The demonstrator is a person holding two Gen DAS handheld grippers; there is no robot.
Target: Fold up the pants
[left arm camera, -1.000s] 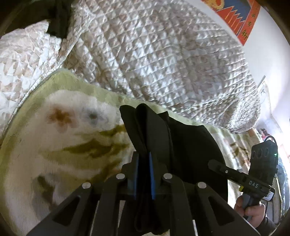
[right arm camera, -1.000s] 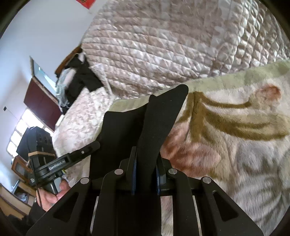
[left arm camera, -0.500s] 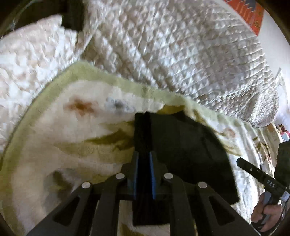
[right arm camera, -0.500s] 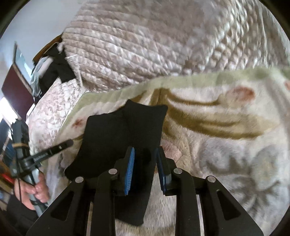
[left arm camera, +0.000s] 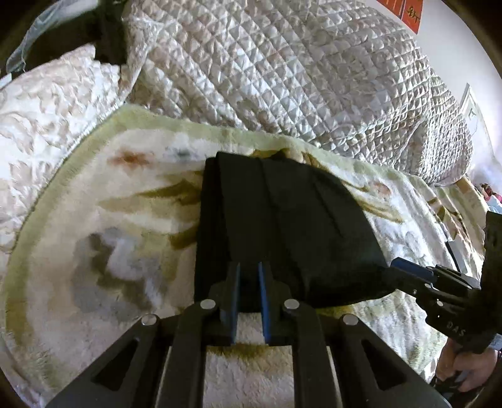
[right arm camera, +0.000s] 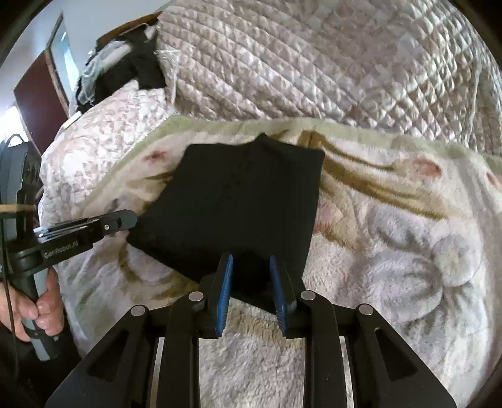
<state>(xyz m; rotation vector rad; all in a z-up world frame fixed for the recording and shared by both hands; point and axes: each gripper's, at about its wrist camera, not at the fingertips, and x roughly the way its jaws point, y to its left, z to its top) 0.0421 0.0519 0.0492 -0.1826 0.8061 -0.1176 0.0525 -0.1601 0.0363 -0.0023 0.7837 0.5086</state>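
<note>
The folded black pants [left arm camera: 282, 226] lie flat on the fleece blanket [left arm camera: 103, 226]. The left tool [left arm camera: 248, 270] gapes slightly, empty; only the right view shows the right tool [right arm camera: 251, 263] wider apart, empty.

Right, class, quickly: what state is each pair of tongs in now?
Left tongs: open a little, holding nothing, above the black pants.
Right tongs: open, empty.

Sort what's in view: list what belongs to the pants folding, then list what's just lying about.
Belongs to the job:
black pants, folded, flat on the floral blanket
left gripper, open
right gripper, open

Just lying about:
quilted bedspread
dark clothes heap by the headboard
red wall hanging
</note>
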